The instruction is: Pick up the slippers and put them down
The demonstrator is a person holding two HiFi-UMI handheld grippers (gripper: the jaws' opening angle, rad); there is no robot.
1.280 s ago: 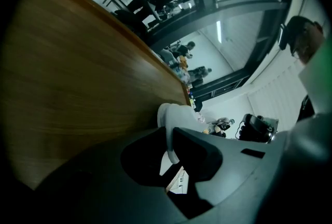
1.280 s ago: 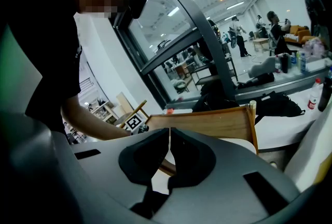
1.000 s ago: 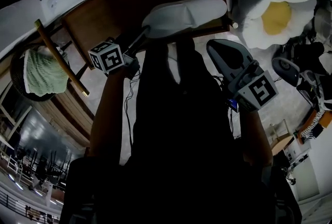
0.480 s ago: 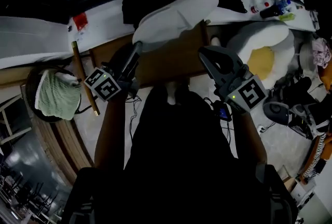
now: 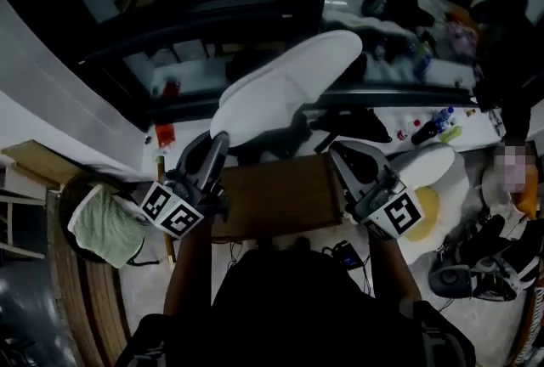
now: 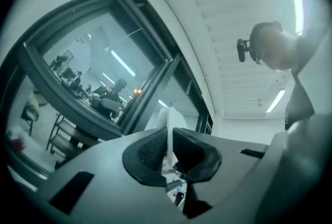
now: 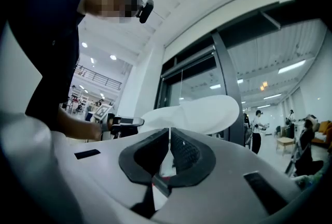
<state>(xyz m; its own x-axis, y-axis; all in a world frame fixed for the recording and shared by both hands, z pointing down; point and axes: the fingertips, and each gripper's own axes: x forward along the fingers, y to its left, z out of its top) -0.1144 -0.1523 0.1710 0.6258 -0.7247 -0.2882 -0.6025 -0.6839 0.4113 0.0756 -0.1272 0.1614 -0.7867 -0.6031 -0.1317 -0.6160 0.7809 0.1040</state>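
Left gripper (image 5: 219, 139) clamps a white slipper (image 5: 285, 89) above the wooden table (image 5: 276, 197). Right gripper (image 5: 339, 152) is closed and empty. Pick-up looks done; setting down remains.

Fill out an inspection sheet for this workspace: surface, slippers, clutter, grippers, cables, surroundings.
Surface: brown wooden table below the grippers.
Job's things: one white slipper held in the air; no second slipper seen.
Clutter: egg-shaped cushion; green cloth in a basket; bottles on a white ledge.
Grippers: left gripper shut on the slipper's edge; right gripper shut, nothing seen held.
Cables: dark cable on the floor.
Surroundings: dark-framed glass wall.
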